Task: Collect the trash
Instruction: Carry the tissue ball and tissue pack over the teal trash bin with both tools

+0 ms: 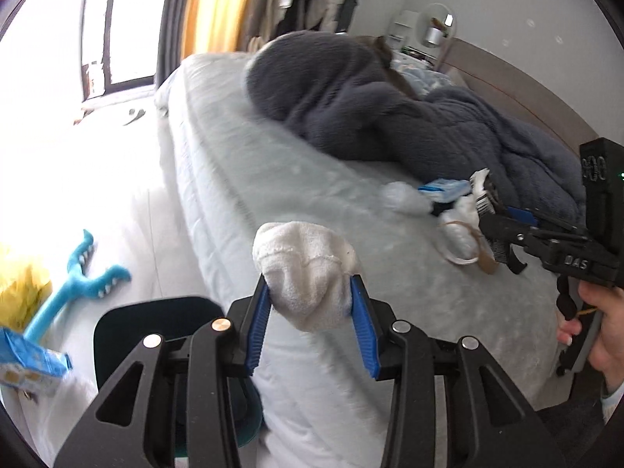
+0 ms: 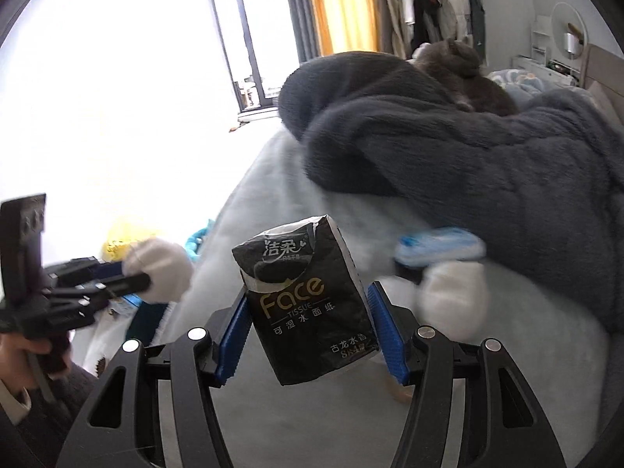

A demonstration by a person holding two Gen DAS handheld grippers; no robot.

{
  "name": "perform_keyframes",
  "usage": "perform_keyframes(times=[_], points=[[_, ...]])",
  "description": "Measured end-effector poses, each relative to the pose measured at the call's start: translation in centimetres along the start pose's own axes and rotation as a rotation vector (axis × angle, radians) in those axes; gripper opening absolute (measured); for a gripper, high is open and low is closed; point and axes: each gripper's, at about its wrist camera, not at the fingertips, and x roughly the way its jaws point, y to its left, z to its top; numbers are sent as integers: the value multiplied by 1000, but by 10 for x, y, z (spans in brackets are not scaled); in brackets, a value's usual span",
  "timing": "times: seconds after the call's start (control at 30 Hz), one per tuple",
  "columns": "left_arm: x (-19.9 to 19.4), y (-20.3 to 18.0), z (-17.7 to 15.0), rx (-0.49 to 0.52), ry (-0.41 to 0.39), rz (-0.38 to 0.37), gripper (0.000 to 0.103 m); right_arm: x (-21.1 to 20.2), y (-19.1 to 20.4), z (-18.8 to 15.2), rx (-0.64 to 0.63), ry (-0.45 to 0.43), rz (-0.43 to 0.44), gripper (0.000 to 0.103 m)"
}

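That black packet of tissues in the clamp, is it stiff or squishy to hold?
Probably squishy: the black plastic-wrapped tissue pack looks creased and hangs tilted between the blue pads of the right hand-held gripper. It is likely light, being a partly used soft pack with a torn top. The glossy wrap may be a little slippery.

Pale bed [image 1: 241, 179] with dark fleece blanket [image 1: 390, 117] heaped on top. Beyond bed, bright window [image 2: 249, 39], grey and yellow curtains [image 2: 331, 4], hanging clothes [image 2: 429, 4]. Left of bed, overexposed floor [image 1: 78, 179]. Behind bed, brown headboard [image 1: 518, 89], white wall [image 1: 526, 11].
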Motion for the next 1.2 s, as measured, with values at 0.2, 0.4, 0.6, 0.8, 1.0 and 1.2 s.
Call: perform_keyframes(times=[0.2, 0.4, 0.6, 0.8, 1.0, 1.2], points=[[-2, 43, -11, -57, 27, 62, 43, 20, 45, 15, 12, 5, 73, 60], [-4, 88, -29, -116, 77, 115, 43, 46, 90, 19, 46, 40, 152, 60], [-4, 121, -47, -145, 126, 156, 43, 69, 132, 23, 22, 74, 174, 60], [1, 151, -63, -203, 199, 164, 44, 97, 156, 20, 47, 127, 197, 60], [11, 176, -80, -266, 269, 159, 44, 123, 187, 10, 33, 194, 215, 60], [15, 190, -90, -326, 318, 132, 51, 145, 202, 2, 26, 255, 215, 60]])
